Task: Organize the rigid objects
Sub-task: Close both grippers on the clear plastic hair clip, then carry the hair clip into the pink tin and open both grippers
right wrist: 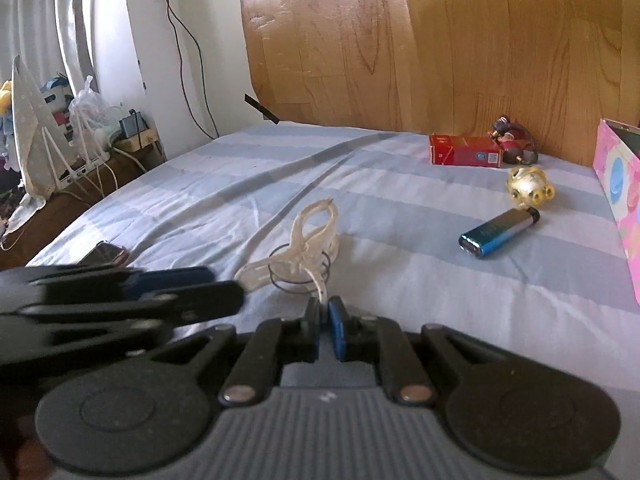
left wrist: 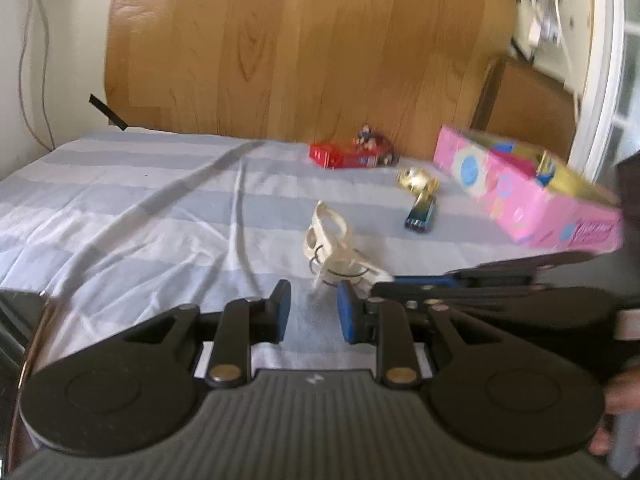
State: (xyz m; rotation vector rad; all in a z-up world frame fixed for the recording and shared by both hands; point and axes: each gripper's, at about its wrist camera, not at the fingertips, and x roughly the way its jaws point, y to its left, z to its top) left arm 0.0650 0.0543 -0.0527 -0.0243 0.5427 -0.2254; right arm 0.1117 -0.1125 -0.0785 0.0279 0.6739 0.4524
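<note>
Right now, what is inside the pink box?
The left wrist view shows the open pink box holding something blue-and-yellow and a dark pink item against a gold lining. Its walls hide everything lower down; the right wrist view shows only its outside.

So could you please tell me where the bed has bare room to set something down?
The striped sheet is bare across its left half, between the white clip and the headboard. It is crowded on the right: red box, gold toy and blue lighter cluster beside the pink box.

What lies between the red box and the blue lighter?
A gold round trinket sits between the red box and blue lighter, clearest in the right wrist view.
</note>
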